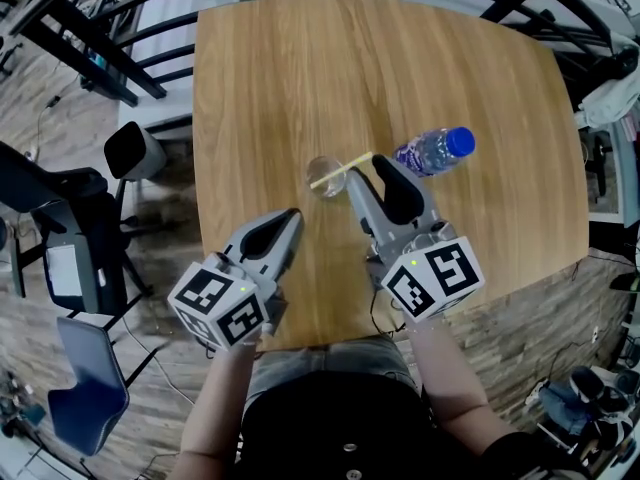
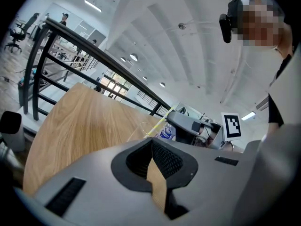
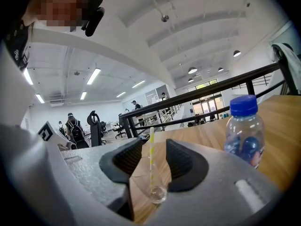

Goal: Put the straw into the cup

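Note:
A clear cup (image 1: 325,176) stands near the middle of the wooden table (image 1: 270,78). A yellow-and-white straw (image 1: 345,169) rests in it, its upper end leaning to the right. In the right gripper view the straw (image 3: 151,149) rises from the cup (image 3: 158,192) between the jaws without touching either pad. My right gripper (image 1: 366,166) is open around the straw's upper part. My left gripper (image 1: 293,214) hovers to the lower left of the cup, apart from it. Its jaws (image 2: 151,141) are shut with nothing between them. The left gripper view shows the cup (image 2: 141,128) faintly beyond them.
A plastic bottle with a blue cap (image 1: 435,151) lies on the table just right of the right gripper and shows close by as bottle (image 3: 243,133). Office chairs (image 1: 70,228) stand left of the table. Black railings (image 1: 90,38) run behind it. The table's near edge is by my body.

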### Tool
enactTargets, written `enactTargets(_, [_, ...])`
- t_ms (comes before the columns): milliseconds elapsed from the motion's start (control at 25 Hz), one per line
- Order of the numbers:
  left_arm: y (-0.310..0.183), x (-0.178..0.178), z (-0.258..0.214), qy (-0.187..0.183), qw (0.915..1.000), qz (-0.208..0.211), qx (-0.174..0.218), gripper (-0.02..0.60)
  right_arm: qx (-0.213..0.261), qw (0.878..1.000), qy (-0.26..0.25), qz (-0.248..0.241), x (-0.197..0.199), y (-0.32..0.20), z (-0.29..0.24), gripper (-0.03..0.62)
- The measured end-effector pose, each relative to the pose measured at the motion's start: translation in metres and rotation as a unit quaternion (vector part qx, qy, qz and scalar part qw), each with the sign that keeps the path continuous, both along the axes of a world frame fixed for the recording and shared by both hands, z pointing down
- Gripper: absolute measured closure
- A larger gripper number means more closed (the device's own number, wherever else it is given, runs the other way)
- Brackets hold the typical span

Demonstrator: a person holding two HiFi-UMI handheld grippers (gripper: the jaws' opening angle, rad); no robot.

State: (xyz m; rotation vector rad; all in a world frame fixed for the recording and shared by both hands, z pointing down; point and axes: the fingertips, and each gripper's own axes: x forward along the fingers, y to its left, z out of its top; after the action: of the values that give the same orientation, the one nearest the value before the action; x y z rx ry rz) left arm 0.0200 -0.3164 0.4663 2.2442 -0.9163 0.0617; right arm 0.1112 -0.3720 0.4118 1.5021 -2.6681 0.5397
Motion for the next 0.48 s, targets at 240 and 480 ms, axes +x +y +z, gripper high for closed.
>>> enactTargets(240, [0.004, -0.008, -0.022, -0.007, 0.9998, -0.004, 0.02, 0.563, 0.019, 1.0, -0.005, 0.01, 0.009, 0.015, -0.023, 0.439])
enactTargets(480, [0.016, -0.005, -0.042, -0.012, 0.9991, 0.004, 0.041, 0.563, 0.047, 0.998, -0.027, 0.012, 0.016, 0.037, -0.053, 0.441])
